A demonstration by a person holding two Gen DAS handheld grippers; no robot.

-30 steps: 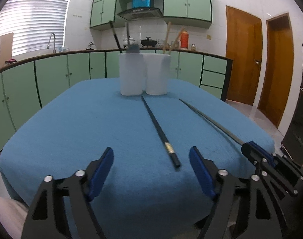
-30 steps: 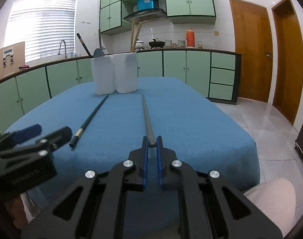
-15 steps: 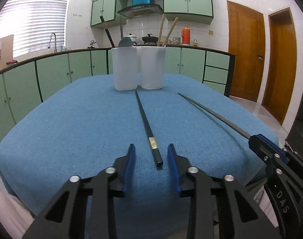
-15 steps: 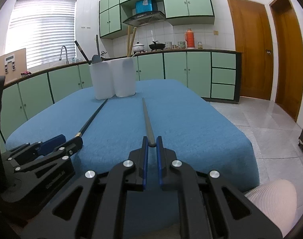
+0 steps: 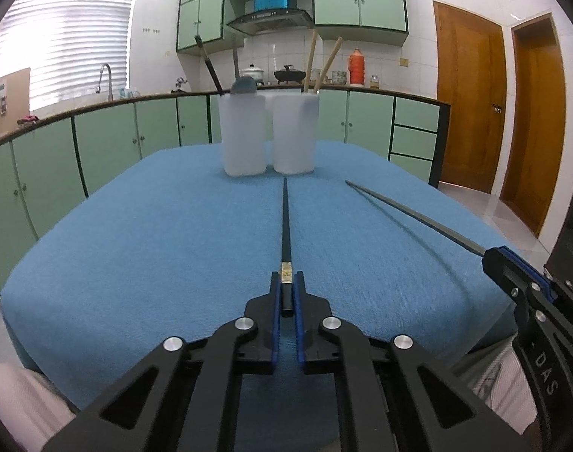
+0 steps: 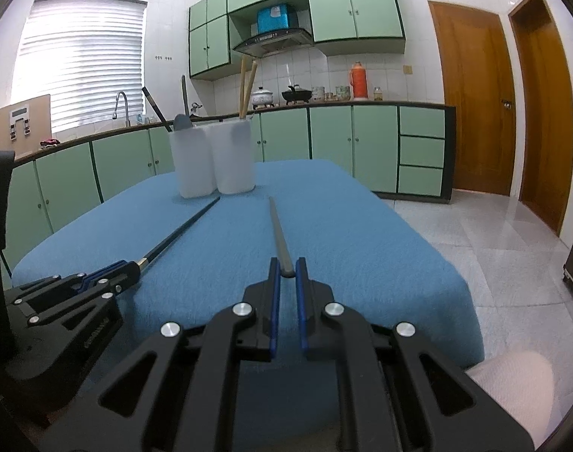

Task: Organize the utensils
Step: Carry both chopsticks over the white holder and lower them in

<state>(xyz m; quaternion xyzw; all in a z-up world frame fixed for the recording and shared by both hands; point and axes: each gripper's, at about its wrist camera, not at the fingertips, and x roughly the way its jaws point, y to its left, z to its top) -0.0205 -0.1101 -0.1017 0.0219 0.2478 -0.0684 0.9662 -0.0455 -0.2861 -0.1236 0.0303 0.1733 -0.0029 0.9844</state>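
Note:
My left gripper point(image 5: 286, 282) is shut on the near end of a black chopstick point(image 5: 285, 222) with a gold band; the stick points toward two white holders. My right gripper point(image 6: 286, 266) is shut on the near end of a grey chopstick point(image 6: 278, 233). The left white holder point(image 5: 242, 133) holds a black chopstick and a grey spoon; the right white holder point(image 5: 294, 132) holds two wooden chopsticks. In the right wrist view the left gripper point(image 6: 130, 268) shows at the left holding the black chopstick point(image 6: 181, 231). The holders point(image 6: 213, 158) stand at the far end.
The table is covered with a blue cloth point(image 5: 154, 233). Green cabinets and a counter point(image 5: 98, 132) curve behind the table. Wooden doors point(image 6: 471, 94) and a tiled floor point(image 6: 493, 233) lie to the right. The table's near edge is just below both grippers.
My left gripper has moved in over the black chopstick's end and closed on it. My right gripper stays shut on the grey chopstick, which has lifted slightly.

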